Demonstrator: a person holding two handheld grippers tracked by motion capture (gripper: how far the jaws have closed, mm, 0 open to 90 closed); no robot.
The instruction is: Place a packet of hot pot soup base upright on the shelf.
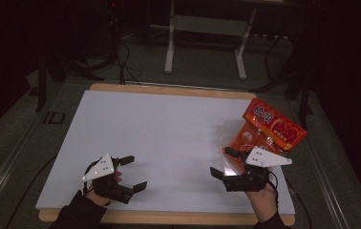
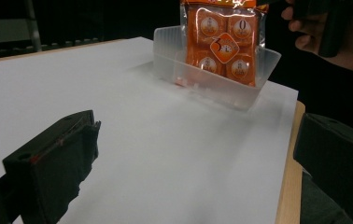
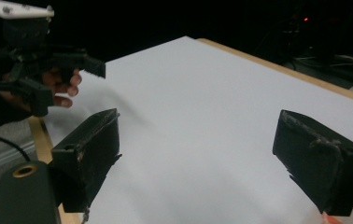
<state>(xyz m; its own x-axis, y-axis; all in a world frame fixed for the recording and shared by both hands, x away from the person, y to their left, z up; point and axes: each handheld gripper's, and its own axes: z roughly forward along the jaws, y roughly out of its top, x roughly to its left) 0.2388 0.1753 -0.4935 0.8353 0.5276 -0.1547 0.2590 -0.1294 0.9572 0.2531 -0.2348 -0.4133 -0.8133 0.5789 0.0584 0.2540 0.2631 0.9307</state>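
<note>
An orange snack pack (image 1: 275, 125) leans in a clear plastic tray (image 1: 227, 136) at the right edge of the white table (image 1: 169, 129). In the left gripper view the pack (image 2: 223, 42) stands upright in the tray (image 2: 212, 84), far ahead of the jaws. My right gripper (image 1: 220, 161) sits open just in front of the tray, jaws pointing left, nothing between them. My left gripper (image 1: 135, 172) rests open near the front left, jaws pointing right. The right gripper view shows its own gripper (image 3: 202, 158) wide open over bare table, with the left gripper (image 3: 39, 70) farther off.
A wooden border (image 1: 169, 89) rims the table. Behind it stand a metal frame's legs (image 1: 170, 52) and cables on a dark floor. A hand holding the right gripper (image 2: 324, 32) shows beside the pack.
</note>
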